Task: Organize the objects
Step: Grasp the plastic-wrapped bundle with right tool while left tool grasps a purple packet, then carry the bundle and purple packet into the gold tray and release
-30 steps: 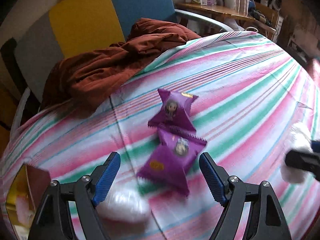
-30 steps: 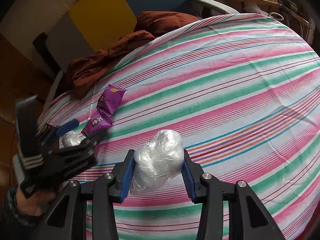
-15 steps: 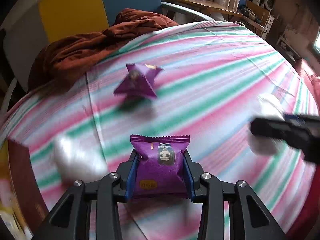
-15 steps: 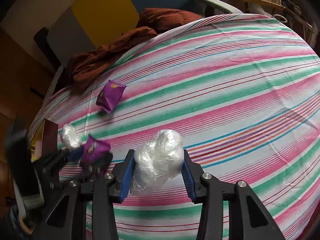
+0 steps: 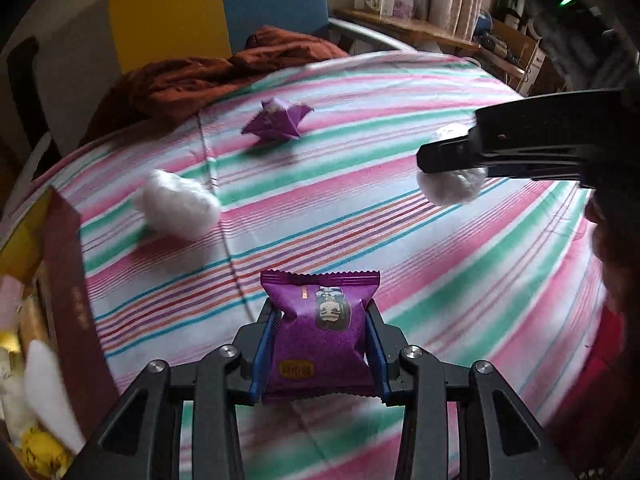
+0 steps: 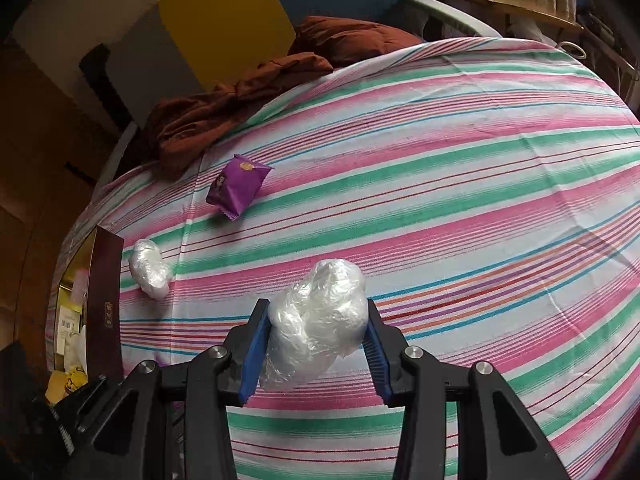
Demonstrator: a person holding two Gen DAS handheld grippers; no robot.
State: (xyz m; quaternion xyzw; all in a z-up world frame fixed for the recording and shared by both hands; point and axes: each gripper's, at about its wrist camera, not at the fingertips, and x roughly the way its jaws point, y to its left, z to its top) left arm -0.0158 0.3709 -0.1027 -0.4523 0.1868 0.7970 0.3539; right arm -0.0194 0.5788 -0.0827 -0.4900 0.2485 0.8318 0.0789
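Both loads are up and in carry. The left gripper (image 5: 320, 350) has just clenched on a purple foil snack packet (image 5: 320, 336); the right gripper (image 6: 316, 350) grasps a clear plastic-wrapped white bundle (image 6: 316, 324). Next probably comes delivery to the dark red open box (image 5: 76, 304), left of the left jaws.

We see a purple snack packet (image 5: 323, 336) upright between blue pads, its crimped top edge up and a cartoon face on its front. A second purple packet (image 6: 237, 189) lies tilted on the striped cloth, well apart from the first. One clear plastic-wrapped white bundle (image 6: 316, 320) is pinched between blue pads — crinkled, lumpy. Another such bundle (image 6: 150, 269) rests on the cloth just beside the dark-sided box (image 6: 105, 304) at the left edge.
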